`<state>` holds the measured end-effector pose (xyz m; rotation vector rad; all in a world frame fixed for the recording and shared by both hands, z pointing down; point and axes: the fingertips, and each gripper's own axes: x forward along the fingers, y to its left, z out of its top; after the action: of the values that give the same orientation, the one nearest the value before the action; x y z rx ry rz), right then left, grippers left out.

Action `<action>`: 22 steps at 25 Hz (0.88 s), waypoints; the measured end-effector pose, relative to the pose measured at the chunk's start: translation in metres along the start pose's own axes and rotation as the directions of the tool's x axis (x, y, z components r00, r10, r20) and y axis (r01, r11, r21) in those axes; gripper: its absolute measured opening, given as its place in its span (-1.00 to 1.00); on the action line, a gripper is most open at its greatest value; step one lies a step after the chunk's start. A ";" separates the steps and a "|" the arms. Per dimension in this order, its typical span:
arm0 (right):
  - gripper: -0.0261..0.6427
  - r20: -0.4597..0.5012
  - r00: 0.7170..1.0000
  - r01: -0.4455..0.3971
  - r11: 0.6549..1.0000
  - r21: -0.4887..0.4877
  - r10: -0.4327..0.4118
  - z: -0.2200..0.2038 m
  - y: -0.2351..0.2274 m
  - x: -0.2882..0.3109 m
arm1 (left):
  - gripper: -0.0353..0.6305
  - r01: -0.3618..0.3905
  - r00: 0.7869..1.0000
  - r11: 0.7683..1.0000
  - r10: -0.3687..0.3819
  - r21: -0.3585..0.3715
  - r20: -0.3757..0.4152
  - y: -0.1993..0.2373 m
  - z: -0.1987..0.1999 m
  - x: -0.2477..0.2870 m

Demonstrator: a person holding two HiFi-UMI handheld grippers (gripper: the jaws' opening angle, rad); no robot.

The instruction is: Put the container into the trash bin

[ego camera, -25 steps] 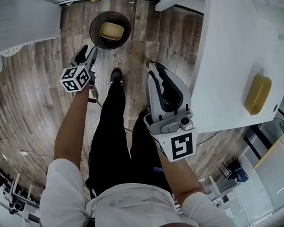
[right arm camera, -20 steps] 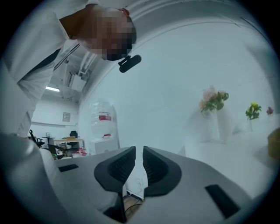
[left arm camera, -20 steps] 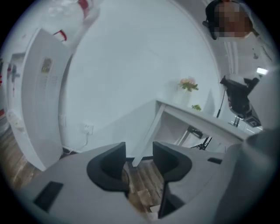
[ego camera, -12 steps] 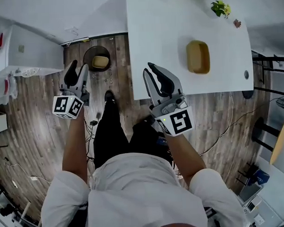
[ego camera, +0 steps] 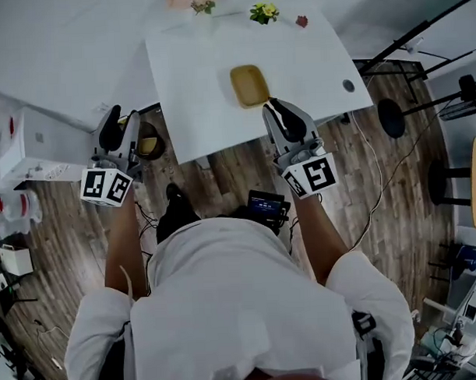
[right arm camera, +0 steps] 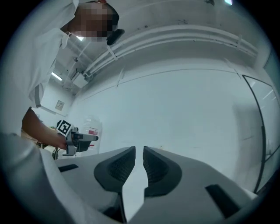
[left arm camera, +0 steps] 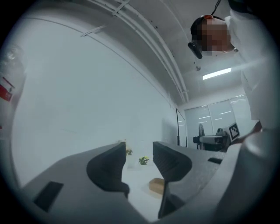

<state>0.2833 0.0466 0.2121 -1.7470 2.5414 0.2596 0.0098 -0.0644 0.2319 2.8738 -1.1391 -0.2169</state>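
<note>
Up and away from the bin now, facing the surface instead of the floor. Looks like one drop done, lining up the next. Carrying nothing: left tool spread well apart and empty, right tool parted by a mere slit, also empty, just beside the container on the surface. Counting two containers, with a second container in the bin; one bin; two tools.

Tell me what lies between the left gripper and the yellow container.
Nothing but bare white table separates left gripper from container, as the left gripper view shows.
</note>
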 end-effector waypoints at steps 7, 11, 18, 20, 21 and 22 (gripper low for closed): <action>-0.48 -0.008 0.995 0.102 0.995 0.009 -0.102 0.011 -0.042 -0.105 | -0.32 0.084 0.996 0.996 -0.085 -0.014 -0.021 -0.092 0.001 0.020; -0.48 -0.016 0.985 0.170 0.985 0.028 -0.170 0.010 -0.057 -0.158 | -0.32 0.130 0.990 0.991 -0.132 -0.038 -0.055 -0.138 -0.016 0.025; -0.48 -0.006 0.959 0.283 0.959 0.031 -0.283 0.013 -0.083 -0.221 | -0.32 0.238 0.968 0.971 -0.240 -0.033 -0.079 -0.199 -0.024 0.049; -0.48 -0.008 0.953 0.304 0.953 0.006 -0.304 0.013 -0.087 -0.235 | -0.32 0.268 0.958 0.961 -0.273 -0.064 -0.089 -0.213 -0.029 0.054; -0.48 -0.010 0.949 0.316 0.949 -0.007 -0.316 0.012 -0.089 -0.243 | -0.32 0.281 0.953 0.955 -0.290 -0.093 -0.092 -0.220 -0.032 0.057; -0.48 -0.011 0.944 0.330 0.944 -0.009 -0.330 0.010 -0.092 -0.250 | -0.32 0.294 0.948 0.949 -0.305 -0.117 -0.092 -0.226 -0.033 0.060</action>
<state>0.4588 0.2464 0.2251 -2.1408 2.2036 0.2416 0.2107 0.0588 0.2373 2.9122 -0.6487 -0.1202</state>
